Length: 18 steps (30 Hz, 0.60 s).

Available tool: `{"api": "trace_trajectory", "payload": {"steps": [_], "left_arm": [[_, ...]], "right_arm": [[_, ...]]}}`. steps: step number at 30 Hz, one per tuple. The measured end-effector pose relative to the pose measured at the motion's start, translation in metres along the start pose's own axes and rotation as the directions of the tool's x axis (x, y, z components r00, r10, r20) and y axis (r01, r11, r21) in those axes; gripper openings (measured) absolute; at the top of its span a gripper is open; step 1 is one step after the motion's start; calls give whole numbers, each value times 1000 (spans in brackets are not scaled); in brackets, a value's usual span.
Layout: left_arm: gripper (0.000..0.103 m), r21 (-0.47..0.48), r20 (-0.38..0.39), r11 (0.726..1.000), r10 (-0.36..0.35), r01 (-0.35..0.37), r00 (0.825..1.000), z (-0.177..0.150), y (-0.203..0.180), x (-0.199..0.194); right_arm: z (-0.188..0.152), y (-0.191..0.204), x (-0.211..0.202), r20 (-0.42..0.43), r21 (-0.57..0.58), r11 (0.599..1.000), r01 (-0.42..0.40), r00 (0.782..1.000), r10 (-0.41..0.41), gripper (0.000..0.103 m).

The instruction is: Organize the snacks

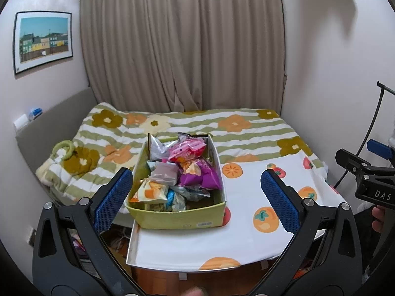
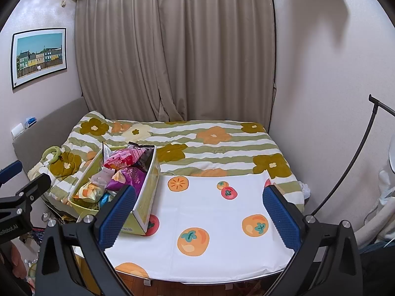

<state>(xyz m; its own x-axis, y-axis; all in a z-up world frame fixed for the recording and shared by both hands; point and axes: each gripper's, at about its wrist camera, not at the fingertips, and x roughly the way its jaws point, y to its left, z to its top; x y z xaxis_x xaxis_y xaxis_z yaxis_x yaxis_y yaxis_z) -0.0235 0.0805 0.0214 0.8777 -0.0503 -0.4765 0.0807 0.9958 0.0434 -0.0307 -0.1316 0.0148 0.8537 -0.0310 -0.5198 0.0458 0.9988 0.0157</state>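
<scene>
You hold the left gripper (image 1: 196,197) and right gripper (image 2: 198,215) spread and empty, back from the box (image 1: 177,215) of snacks (image 1: 190,170) on the counter (image 2: 222,259), so you see everything before reaching.

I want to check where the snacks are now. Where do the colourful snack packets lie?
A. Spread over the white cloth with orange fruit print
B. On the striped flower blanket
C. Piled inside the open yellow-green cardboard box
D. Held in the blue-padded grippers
C: the colourful snack packets are heaped within the walls of the open yellow-green cardboard box, which stands on the white cloth with orange fruit print; both grippers are open and hold nothing.
</scene>
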Motion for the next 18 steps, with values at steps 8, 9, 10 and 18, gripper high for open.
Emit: {"api": "trace_trajectory", "payload": {"steps": [8, 9, 10, 18], "left_arm": [[103, -15, 17, 1000, 2, -2, 1000, 3, 0, 3], [103, -15, 15, 1000, 2, -2, 1000, 3, 0, 4], [103, -14, 12, 1000, 4, -4, 1000, 3, -1, 6], [103, -13, -6, 1000, -9, 9, 1000, 1, 1, 17]], "right_arm": [[2, 0, 2, -2, 3, 1000, 1, 1000, -1, 102], [2, 0, 2, -2, 2, 1000, 2, 1000, -2, 102], [3, 0, 4, -3, 3, 1000, 3, 1000, -3, 102], [7, 3, 10, -18, 4, 1000, 10, 1000, -10, 102]]}}
